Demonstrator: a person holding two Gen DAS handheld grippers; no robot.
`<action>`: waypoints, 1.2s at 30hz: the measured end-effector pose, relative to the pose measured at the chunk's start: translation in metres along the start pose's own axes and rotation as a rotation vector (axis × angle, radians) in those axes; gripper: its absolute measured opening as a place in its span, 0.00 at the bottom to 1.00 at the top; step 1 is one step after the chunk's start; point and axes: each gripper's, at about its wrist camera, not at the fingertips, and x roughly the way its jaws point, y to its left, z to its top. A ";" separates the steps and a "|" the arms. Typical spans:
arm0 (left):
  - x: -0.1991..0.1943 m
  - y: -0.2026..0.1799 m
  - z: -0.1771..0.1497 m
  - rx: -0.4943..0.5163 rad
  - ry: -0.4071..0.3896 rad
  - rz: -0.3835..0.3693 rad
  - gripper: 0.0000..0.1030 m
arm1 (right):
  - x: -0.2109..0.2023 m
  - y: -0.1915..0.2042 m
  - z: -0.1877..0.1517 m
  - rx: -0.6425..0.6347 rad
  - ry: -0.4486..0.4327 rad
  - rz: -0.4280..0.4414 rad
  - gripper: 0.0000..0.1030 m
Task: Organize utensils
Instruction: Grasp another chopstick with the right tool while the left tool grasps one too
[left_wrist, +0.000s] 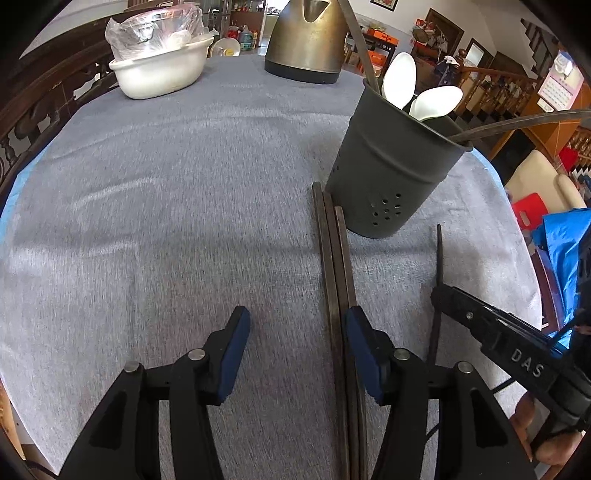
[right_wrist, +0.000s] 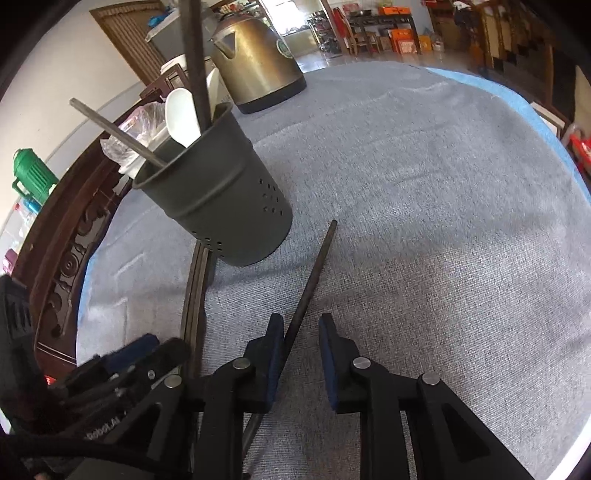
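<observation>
A dark grey utensil holder (left_wrist: 393, 162) stands on the grey tablecloth and holds two white spoons (left_wrist: 400, 79) and dark chopsticks; it also shows in the right wrist view (right_wrist: 218, 195). Three dark chopsticks (left_wrist: 338, 280) lie side by side on the cloth, touching the holder's base. My left gripper (left_wrist: 297, 354) is open, its right pad beside those chopsticks. One more chopstick (right_wrist: 312, 273) lies apart on the cloth. My right gripper (right_wrist: 301, 362) is open around its near end, with its left pad against it.
A brass-coloured kettle (left_wrist: 306, 37) and a white basin (left_wrist: 159, 74) with a plastic bag stand at the far side of the table. A carved wooden chair back (right_wrist: 66, 258) lines the table's edge. The right gripper body (left_wrist: 517, 350) shows in the left wrist view.
</observation>
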 end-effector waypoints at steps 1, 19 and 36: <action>0.001 0.000 0.001 0.002 0.002 0.003 0.59 | 0.000 0.000 0.000 -0.002 0.001 -0.001 0.20; -0.012 0.038 -0.011 -0.021 0.006 0.062 0.63 | -0.010 -0.021 0.002 0.009 0.005 -0.015 0.17; -0.003 0.050 0.027 -0.047 0.047 -0.003 0.61 | -0.008 -0.060 0.027 0.187 0.053 0.055 0.20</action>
